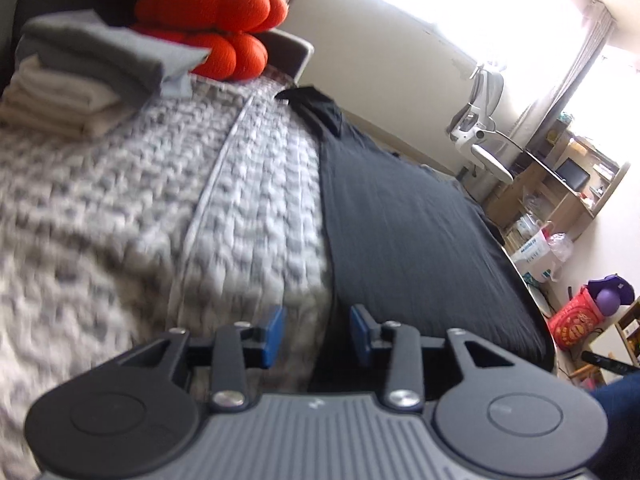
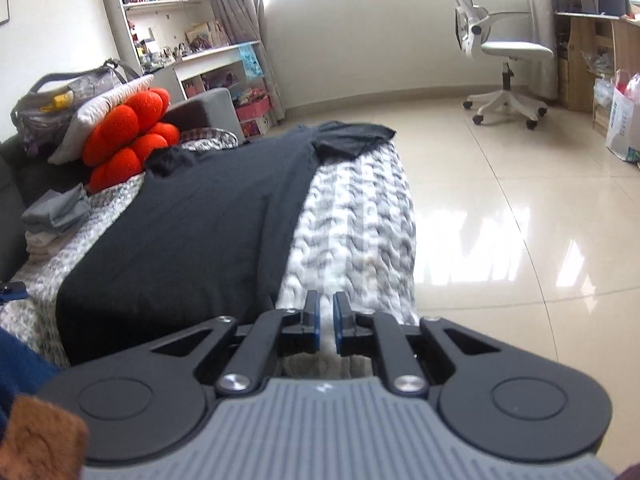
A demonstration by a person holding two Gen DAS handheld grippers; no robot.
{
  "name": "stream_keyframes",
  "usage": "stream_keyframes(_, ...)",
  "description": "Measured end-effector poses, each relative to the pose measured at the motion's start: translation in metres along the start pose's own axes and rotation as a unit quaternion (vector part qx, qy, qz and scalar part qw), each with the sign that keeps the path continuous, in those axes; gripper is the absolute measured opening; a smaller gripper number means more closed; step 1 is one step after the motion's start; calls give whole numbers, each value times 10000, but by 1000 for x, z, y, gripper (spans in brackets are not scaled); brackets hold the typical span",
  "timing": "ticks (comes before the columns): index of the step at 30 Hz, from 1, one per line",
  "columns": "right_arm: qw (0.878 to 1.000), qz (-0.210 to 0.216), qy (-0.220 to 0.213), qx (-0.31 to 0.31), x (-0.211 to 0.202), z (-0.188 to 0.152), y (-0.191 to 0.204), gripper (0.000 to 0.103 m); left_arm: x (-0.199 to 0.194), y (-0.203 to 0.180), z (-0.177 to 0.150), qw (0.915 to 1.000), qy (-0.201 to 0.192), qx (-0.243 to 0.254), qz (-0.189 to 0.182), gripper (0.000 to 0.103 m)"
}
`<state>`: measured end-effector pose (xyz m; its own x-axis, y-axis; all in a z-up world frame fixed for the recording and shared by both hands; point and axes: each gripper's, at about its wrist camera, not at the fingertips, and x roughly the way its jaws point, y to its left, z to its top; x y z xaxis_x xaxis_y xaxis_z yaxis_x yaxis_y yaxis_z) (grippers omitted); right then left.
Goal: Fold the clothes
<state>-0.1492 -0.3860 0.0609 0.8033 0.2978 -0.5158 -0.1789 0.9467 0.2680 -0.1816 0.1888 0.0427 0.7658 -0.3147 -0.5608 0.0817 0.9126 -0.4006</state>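
A black garment [image 1: 400, 220] [image 2: 192, 216] lies spread out flat on a bed covered by a grey-and-white patterned blanket [image 1: 120, 200] [image 2: 360, 216]. Its far sleeve is folded inward near the bed's far end. In the left wrist view my left gripper [image 1: 318, 334] hovers over the garment's near left edge, with its blue pads apart and nothing between them. In the right wrist view my right gripper [image 2: 327, 328] sits just off the garment's near right edge, over the blanket. Only a narrow gap separates its pads, and nothing is in it.
A stack of folded grey and cream clothes [image 1: 68, 84] [image 2: 56, 216] rests at the bed's far left, beside an orange cushion [image 1: 216, 12] [image 2: 128, 132]. A white office chair [image 2: 504, 48] stands on the glossy tile floor [image 2: 520, 200]. Bags [image 1: 576, 312] and shelves line the wall.
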Motion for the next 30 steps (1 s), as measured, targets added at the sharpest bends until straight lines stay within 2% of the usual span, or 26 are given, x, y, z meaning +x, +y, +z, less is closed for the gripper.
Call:
stream_keyframes(3, 9988, 447, -215, 52, 18, 40, 10, 13, 21, -15, 35, 9997, -143, 177, -9, 47)
stream_keyframes(5, 9975, 645, -273, -79, 36, 69, 20, 18, 37, -29, 60, 9990, -316, 315, 17, 53)
stream_keyframes(7, 9973, 589, -297, -313, 61, 94, 29, 45, 56, -41, 85, 9980, -504, 375, 57, 69)
stream_keyframes(10, 9983, 339, -146, -454, 105, 116, 34, 46, 88, -53, 115, 9974, -625, 319, 174, 70)
stream_keyframes(13, 9993, 327, 151, -135, 148, 124, 22, 46, 115, -55, 134, 9973, -598, 227, 357, 70)
stream_keyframes(17, 9978, -25, 292, 602, 192, 135, -15, 46, 149, -52, 156, 9974, -509, 74, 503, 70)
stream_keyframes(21, 9818, -254, 358, 1849, 222, 143, -68, 47, 178, -36, 175, 9970, -481, -167, 585, 70)
stream_keyframes(23, 9760, -351, 400, 2110, 234, 145, -81, 47, 194, -28, 182, 9967, -407, -340, 617, 70)
stream_keyframes(26, 9745, -279, 443, 2180, 248, 145, -86, 47, 219, -21, 187, 9962, -365, -307, 729, 70)
stream_keyframes(27, 9768, -429, 476, 2045, 251, 145, -82, 41, 227, -21, 188, 9960, -348, -205, 796, 70)
stream_keyframes(28, 9786, -578, 509, 1908, 255, 145, -79, 25, 234, -21, 189, 9957, -333, -129, 850, 70)
stream_keyframes(30, 9818, -879, 501, 1605, 260, 145, -72, 12, 248, -18, 192, 9956, -280, -141, 887, 70)
